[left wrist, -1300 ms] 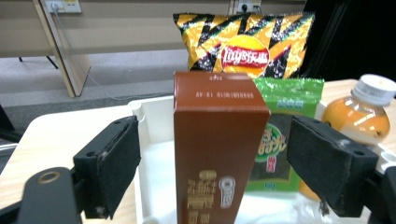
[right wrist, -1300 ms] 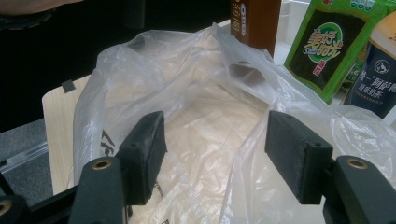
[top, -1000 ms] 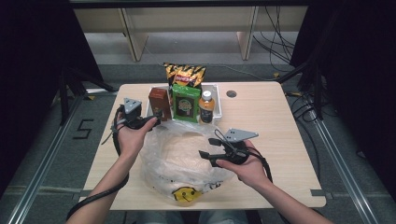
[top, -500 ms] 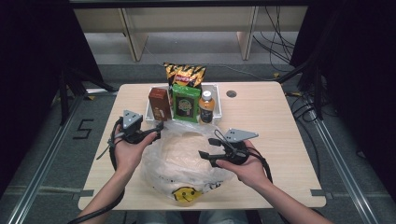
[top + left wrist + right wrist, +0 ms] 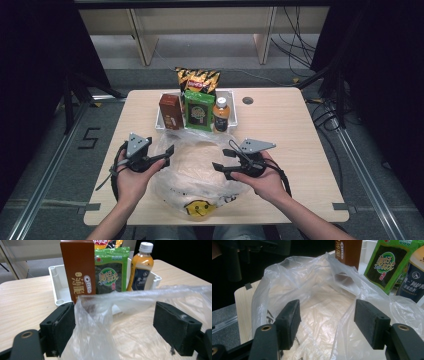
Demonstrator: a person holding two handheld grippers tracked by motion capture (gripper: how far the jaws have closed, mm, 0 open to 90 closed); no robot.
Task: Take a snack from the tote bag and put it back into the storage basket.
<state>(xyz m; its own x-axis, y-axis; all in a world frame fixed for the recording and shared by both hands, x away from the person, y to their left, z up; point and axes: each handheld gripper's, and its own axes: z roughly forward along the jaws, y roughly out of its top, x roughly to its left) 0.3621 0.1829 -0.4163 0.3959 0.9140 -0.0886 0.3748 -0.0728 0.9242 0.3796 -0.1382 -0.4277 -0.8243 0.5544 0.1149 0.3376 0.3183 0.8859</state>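
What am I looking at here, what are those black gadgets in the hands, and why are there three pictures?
A person sits at a wooden table with a hand-held gripper in each hand: the left gripper and the right gripper. Each has two black jaws. The high view is from a camera above the table. The other two pictures come from cameras riding on each gripper, looking along its jaws. On the table lies a clear plastic bag, and behind it a white tray with a brown box, a green packet, an orange bottle and a chip bag. Both pairs of jaws stand open, with bag film between them, not yet pinched.
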